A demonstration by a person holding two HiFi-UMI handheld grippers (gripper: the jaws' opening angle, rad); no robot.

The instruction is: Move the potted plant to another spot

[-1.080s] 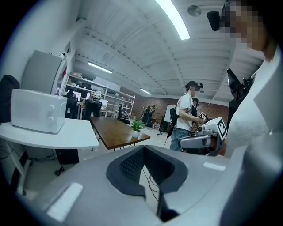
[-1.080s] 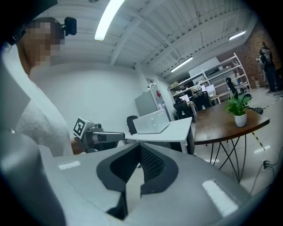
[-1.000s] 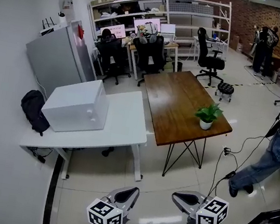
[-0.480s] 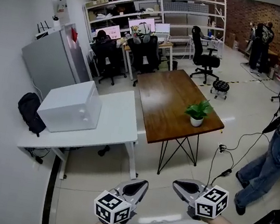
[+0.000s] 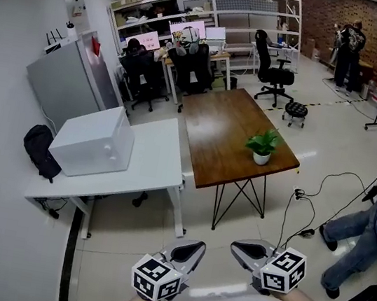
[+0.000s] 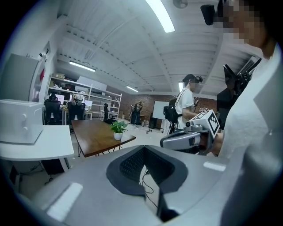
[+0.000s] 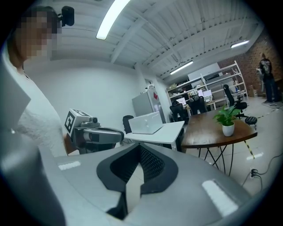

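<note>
The potted plant (image 5: 262,145), green leaves in a small white pot, stands near the front right corner of the brown wooden table (image 5: 227,128). It also shows far ahead in the left gripper view (image 6: 117,130) and in the right gripper view (image 7: 227,120). Both grippers are held low in front of the body, side by side over the floor and well short of the table. My left gripper (image 5: 190,250) is shut with nothing in it. My right gripper (image 5: 244,248) is shut and empty too. Each gripper shows in the other's view: the right gripper (image 6: 190,137) and the left gripper (image 7: 95,134).
A white table (image 5: 146,168) bearing a white box (image 5: 95,141) stands left of the brown table. A person (image 5: 375,225) walks at the right, with cables (image 5: 300,206) on the floor. Office chairs (image 5: 275,71), desks and shelves fill the back. A black bag (image 5: 39,151) lies by the wall.
Both grippers have come forward a little toward the tables, the left one more. The person at the right has stepped further right. The plant has not moved on the table.
</note>
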